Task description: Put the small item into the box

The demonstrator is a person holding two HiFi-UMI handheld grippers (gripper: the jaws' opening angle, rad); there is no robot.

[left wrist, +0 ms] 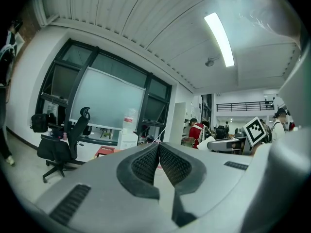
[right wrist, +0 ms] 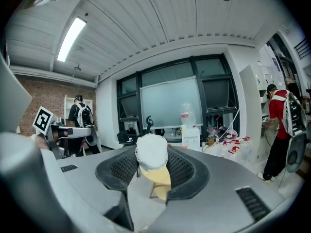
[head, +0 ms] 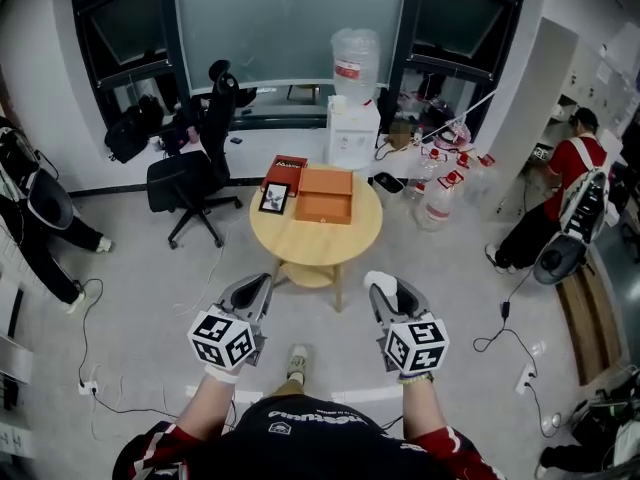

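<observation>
A small white round item is pinched between the jaws of my right gripper. In the head view this gripper hovers above the floor, short of the round wooden table, with the white item at its tip. An orange box lies on the table's far half. My left gripper hangs level with the right one, on the left. Its ribbed pads are pressed together with nothing between them.
A red box and a small framed picture sit beside the orange box. A black office chair stands to the table's left, a water dispenser behind it, water bottles to its right. A person stands at the right wall. Cables cross the floor.
</observation>
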